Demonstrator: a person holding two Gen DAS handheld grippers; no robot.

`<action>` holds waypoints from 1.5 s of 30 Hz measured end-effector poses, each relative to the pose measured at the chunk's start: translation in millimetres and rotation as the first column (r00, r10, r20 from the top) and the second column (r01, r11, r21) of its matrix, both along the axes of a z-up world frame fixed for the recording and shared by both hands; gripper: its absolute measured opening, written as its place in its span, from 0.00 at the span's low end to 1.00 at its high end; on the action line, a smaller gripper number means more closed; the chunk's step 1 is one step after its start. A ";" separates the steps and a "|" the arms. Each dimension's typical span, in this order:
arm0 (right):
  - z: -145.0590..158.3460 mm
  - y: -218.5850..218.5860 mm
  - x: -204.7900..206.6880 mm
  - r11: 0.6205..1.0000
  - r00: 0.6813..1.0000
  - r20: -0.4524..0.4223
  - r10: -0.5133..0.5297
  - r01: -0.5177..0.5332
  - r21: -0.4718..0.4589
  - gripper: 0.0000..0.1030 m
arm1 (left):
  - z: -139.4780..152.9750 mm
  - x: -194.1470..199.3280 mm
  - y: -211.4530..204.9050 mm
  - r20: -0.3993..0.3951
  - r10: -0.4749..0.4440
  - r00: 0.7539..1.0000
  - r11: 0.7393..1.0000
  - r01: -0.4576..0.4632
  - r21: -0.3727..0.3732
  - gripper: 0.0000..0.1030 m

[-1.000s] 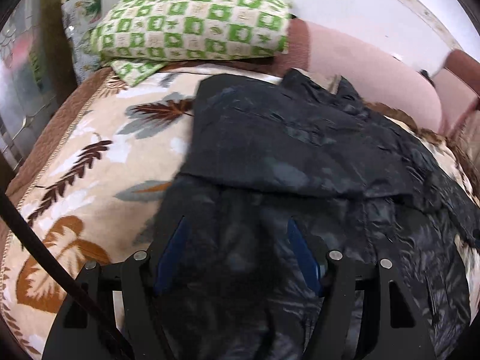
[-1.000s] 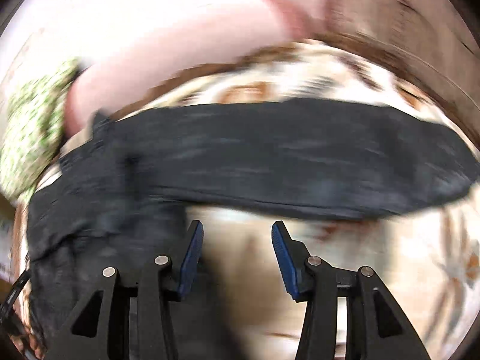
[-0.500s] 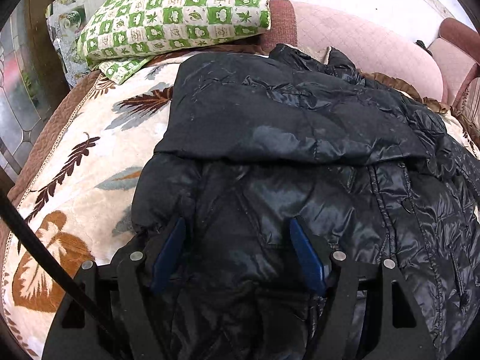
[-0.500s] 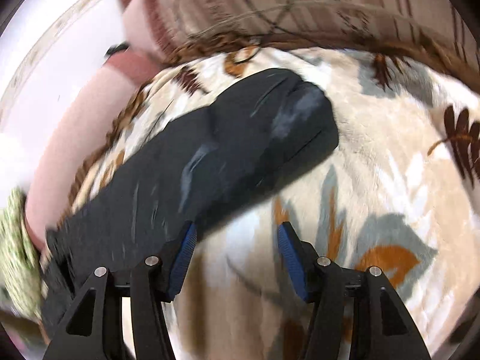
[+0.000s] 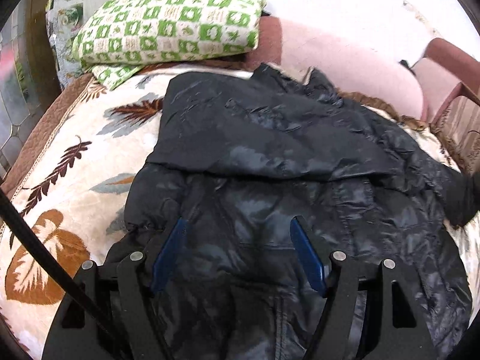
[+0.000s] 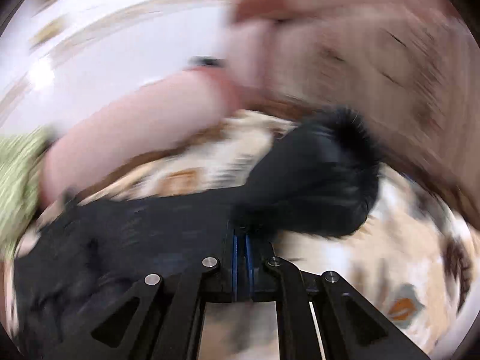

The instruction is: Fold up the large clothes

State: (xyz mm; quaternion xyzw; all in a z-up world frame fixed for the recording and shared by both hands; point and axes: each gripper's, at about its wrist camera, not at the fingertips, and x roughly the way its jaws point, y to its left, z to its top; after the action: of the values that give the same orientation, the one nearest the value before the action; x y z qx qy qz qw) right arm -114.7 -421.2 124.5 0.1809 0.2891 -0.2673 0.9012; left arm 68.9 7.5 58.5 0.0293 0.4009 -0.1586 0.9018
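A black shiny puffer jacket lies spread on a leaf-patterned blanket, one sleeve folded across its upper body. My left gripper is open, its blue pads hovering just over the jacket's lower body, holding nothing. In the blurred right wrist view, my right gripper is shut on the jacket's other sleeve, near the cuff, and holds it lifted above the blanket. The sleeve's dark end also shows at the right edge of the left wrist view.
A green-and-white checked folded blanket lies at the back left on the sofa's pink backrest. A brown armrest is at the back right. A black cable crosses the lower left.
My right gripper has closed on the sleeve near its cuff and is swinging it up and leftward. My left gripper stays open over the jacket, shifted slightly.
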 end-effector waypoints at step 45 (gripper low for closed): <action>-49.6 2.6 25.4 0.906 0.964 0.138 0.229 -0.263 0.333 0.59 | 68.1 -19.8 -199.5 -0.016 -0.304 0.953 0.949 0.301 -0.089 0.17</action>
State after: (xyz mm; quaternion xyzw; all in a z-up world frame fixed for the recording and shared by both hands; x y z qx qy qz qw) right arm -89.3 -418.6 74.9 0.3119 0.3090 -0.0872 0.8942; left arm 49.2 -192.0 126.6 0.0496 0.3979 -0.3123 0.8612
